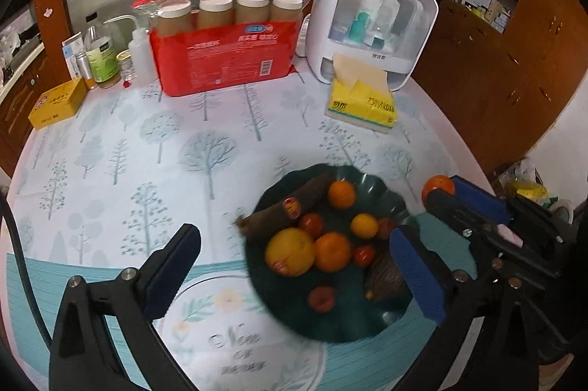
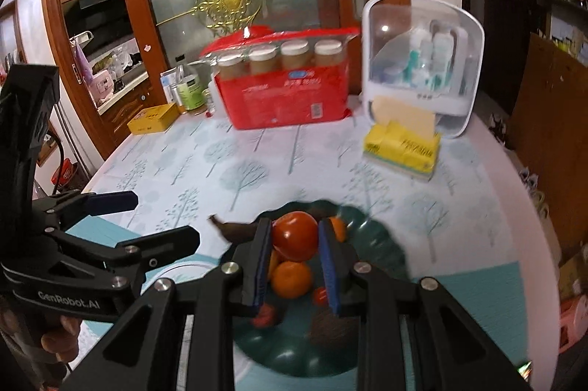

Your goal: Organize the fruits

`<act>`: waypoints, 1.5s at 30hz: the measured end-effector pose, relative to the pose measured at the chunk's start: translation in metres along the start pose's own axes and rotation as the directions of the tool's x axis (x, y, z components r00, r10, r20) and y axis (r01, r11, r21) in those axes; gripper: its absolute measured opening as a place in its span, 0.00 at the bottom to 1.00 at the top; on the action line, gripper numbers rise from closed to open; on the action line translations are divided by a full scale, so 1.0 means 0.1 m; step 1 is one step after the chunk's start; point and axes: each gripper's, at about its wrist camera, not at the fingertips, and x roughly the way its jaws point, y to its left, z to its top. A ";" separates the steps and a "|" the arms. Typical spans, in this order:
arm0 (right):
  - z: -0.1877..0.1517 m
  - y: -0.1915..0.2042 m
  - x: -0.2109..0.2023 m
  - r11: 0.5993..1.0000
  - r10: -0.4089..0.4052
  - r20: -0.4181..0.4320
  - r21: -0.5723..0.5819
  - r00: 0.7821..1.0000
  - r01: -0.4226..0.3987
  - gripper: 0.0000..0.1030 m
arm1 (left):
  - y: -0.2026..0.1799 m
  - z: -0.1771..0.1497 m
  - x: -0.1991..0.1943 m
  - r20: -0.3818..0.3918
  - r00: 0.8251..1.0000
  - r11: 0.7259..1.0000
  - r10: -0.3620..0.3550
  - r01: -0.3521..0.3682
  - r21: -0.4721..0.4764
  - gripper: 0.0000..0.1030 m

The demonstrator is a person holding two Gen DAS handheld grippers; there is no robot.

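Observation:
A dark green scalloped plate sits on the tree-patterned tablecloth. It holds a dark brown banana, oranges, a yellow citrus with a sticker, small tomatoes and a brown rough fruit. My left gripper stands wide open above the plate's near side, with nothing touching its blue pads. My right gripper is shut on a red tomato, held above the plate. In the left wrist view that tomato shows at the right, off the plate's rim.
A red package of capped jars, a white storage box and a yellow tissue pack stand at the back of the table. Bottles and a yellow box are at back left. The round table drops off at right.

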 end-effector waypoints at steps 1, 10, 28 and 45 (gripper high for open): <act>0.01 -0.04 0.02 1.000 0.002 -0.002 -0.005 1.000 -0.002 0.25 | -0.04 0.02 0.04 -0.001 1.000 1.000 0.004 -0.004 -0.005 0.99; -0.18 -0.36 0.66 0.998 0.051 -0.136 -0.036 0.989 -0.057 0.25 | -0.15 0.05 0.59 -0.067 0.996 0.996 0.064 -0.068 -0.049 0.99; -0.49 -0.22 0.95 0.983 0.094 -0.248 -0.130 0.964 -0.129 0.39 | -0.14 -0.12 0.87 -0.142 0.985 0.991 0.101 -0.112 -0.071 0.99; -0.63 -0.22 0.74 0.995 0.076 -0.243 -0.048 0.967 -0.091 0.40 | -0.10 -0.33 0.53 -0.116 0.986 0.988 0.123 -0.132 -0.074 0.99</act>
